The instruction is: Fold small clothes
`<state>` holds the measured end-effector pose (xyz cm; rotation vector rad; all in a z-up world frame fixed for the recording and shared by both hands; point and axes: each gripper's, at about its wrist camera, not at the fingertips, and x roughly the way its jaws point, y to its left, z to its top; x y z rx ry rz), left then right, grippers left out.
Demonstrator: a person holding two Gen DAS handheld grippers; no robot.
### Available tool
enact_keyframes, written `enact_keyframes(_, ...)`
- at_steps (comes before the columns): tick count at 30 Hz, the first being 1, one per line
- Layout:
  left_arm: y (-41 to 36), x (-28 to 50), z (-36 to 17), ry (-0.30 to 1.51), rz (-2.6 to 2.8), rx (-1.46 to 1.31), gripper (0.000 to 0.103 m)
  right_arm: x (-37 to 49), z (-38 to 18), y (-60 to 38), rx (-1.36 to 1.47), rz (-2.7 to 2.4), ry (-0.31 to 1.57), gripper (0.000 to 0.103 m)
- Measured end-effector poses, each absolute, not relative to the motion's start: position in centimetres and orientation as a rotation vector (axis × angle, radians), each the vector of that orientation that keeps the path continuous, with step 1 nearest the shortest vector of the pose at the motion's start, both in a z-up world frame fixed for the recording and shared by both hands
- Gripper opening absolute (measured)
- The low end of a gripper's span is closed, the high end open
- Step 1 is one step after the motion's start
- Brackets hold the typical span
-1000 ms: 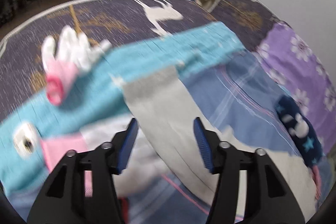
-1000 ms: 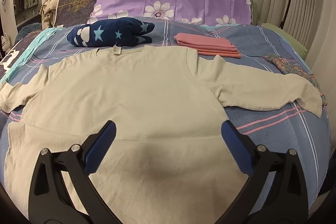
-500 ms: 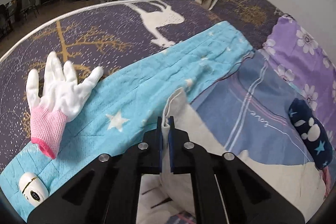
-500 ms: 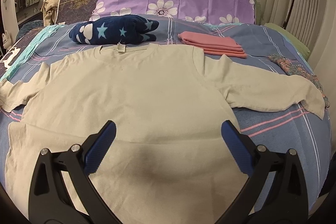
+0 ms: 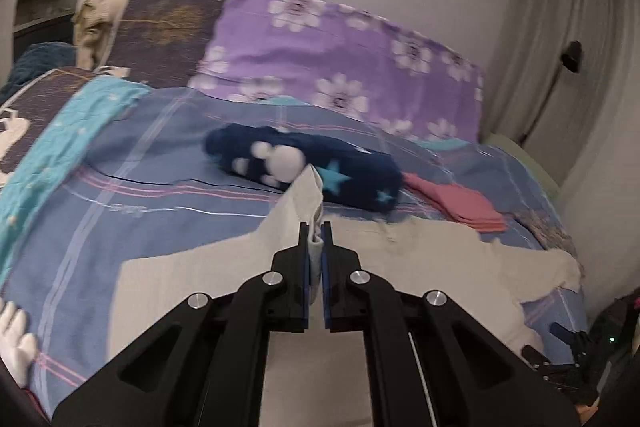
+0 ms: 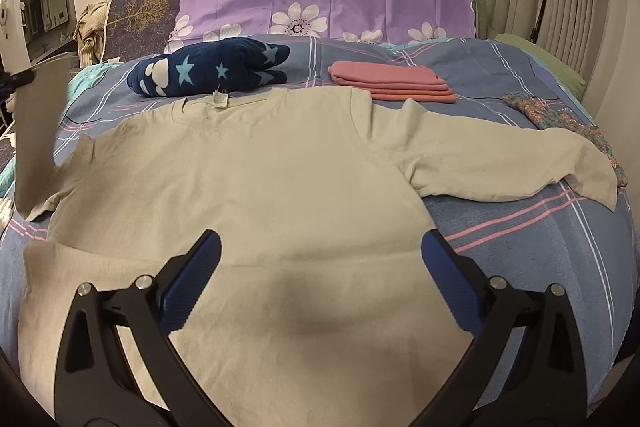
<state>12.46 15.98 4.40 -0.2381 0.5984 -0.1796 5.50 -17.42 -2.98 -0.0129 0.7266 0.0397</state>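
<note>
Pinching one beige shirt (image 6: 256, 187) sleeve, left fingers (image 5: 304, 251) clamp; right fingers (image 6: 200, 267) gape.

A bed (image 6: 520, 227) in a blue plaid sheet is carrying a beige T-shirt (image 6: 260, 207) lying spread across the near part. Far behind it are lying a navy star-print bundle (image 6: 208, 73), left, and folded pink cloth (image 6: 392, 83), right.

Motion-smeared in the left wrist view: purple pillow (image 5: 340, 67) and navy star-print bundle (image 5: 304, 167). Cut off at the left edge there: white glove (image 5: 16, 339). Sleeve tip (image 5: 314, 243) hidden between the left tongs (image 5: 315, 231). Lifted sleeve (image 6: 36, 131) blurred in the right view, possibly mid-swing.
</note>
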Motion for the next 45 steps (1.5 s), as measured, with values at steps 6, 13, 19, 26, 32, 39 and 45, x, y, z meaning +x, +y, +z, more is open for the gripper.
enact_keyframes(6,4.7,13.1,-0.7,0.719,-0.424,-0.157,0.024,5.5,-2.8,-19.5,0.032,0.044,0.737,0.101)
enact_keyframes(13,6.3,9.8,-3.9,0.729,-0.329,-0.085,0.058,8.1,-2.7,-19.0,0.049,0.270,0.841,0.036)
enact_keyframes(19,8.0,8.8,-5.1,0.785,-0.307,-0.062,0.058,14.1,-4.0,-14.7,0.137,0.546,1.010,0.032)
enact_keyframes(26,5.2,8.8,-6.7,0.822,-0.389,-0.002,0.058,21.4,-6.6,-11.6,0.277,0.558,1.160,0.050)
enact_keyframes(32,0.1,10.6,-8.5,0.844,-0.451,0.150,0.052,24.7,-8.2,-10.6,0.299,0.574,1.179,0.054)
enact_keyframes(39,0.1,12.6,-8.8,0.877,-0.429,0.106,0.002,24.4,-7.1,-9.8,0.247,0.644,1.155,0.004)
enact_keyframes(45,-1.4,12.9,-2.6,0.747,-0.485,0.044,0.002,24.3,0.1,-12.2,0.241,0.683,0.999,0.004)
